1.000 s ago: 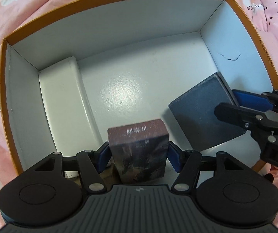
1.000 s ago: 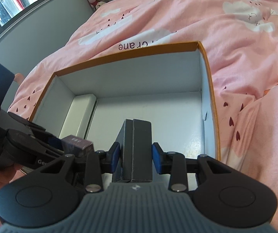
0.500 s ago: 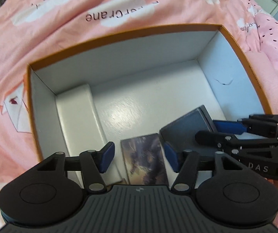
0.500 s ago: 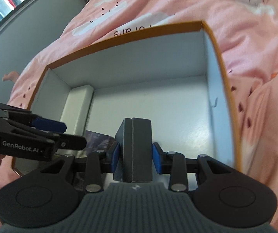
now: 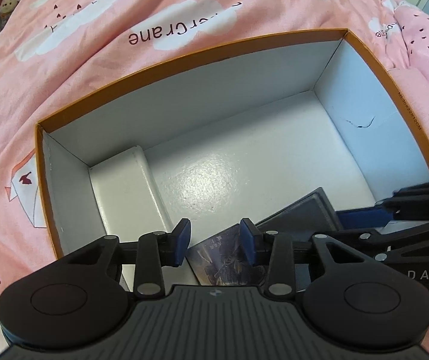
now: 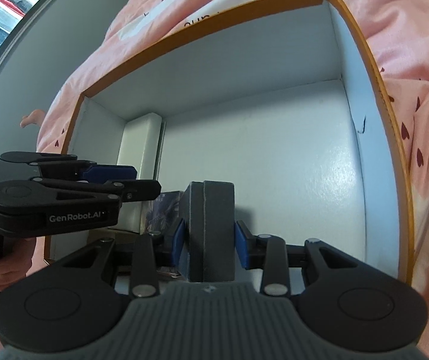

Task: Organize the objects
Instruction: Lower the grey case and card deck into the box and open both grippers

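Two black tools with blue pads

The left tool [image 6: 124,180] says GenRobot.AI in white; silver screws dot the right tool [image 6: 210,240].

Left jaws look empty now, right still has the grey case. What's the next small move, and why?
Probably lower the grey case to the box floor beside the printed card box and open the right gripper; the left gripper is open above it.

Picture box [image 5: 226,258] half hidden behind tongs
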Demonstrator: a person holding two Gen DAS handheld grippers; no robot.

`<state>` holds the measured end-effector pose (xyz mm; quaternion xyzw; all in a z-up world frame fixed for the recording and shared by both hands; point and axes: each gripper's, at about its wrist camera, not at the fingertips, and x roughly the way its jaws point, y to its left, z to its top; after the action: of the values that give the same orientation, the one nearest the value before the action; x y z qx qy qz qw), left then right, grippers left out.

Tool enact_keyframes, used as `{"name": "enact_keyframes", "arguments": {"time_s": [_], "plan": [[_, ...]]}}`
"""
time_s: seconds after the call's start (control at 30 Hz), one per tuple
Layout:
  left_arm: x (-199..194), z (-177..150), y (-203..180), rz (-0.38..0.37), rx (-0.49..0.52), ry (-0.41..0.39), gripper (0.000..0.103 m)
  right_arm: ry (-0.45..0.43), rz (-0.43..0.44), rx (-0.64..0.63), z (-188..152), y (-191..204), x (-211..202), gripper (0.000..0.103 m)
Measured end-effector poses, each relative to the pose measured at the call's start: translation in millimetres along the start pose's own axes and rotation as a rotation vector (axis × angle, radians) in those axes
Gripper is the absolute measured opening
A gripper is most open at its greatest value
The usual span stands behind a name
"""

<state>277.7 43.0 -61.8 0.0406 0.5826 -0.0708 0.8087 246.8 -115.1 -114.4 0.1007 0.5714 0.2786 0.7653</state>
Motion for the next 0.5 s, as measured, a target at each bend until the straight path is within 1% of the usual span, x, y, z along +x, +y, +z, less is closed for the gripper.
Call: {"name": "enact_keyframes", "arguments": {"time_s": [0.03, 0.13, 0.17, 0.27, 0.33, 0.37, 0.5], "plan": [[-1.6, -0.8, -1.1, 0.005, 0.004, -0.002, 0.045, 0.0, -0.035, -0.024, -0.2, 2.8, -0.3, 0.041], [-5.0, -3.0, -2.9, 0.007, 0.009, -0.011, 0.045, -0.014, -0.192, -0.152, -4.4, 17.1, -0.2, 0.042], [-5.9, -4.3, -3.5, 0.005, 0.008, -0.013, 0.045, -0.011, -0.213, -0.184, -6.2, 20.5, 1.5, 0.042], [-8.2, -8.7, -4.4, 0.007, 0.0, -0.014, 0.045, 0.024, -0.228, -0.224, -9.6, 24.8, 8.3, 0.042], [-9.8, -11.7, -4.5, 0.006, -0.003, -0.019, 0.045, 0.025, -0.245, -0.245, -10.9, 26.2, 10.2, 0.046], [-10.5, -13.1, -4.0, 0.004, -0.009, -0.021, 0.045, 0.025, -0.249, -0.25, -10.6, 26.8, 10.3, 0.046], [-13.6, -17.9, -0.1, -0.002, -0.03, -0.029, 0.045, 0.05, -0.208, -0.21, -6.2, 23.5, 11.5, 0.041]]}}
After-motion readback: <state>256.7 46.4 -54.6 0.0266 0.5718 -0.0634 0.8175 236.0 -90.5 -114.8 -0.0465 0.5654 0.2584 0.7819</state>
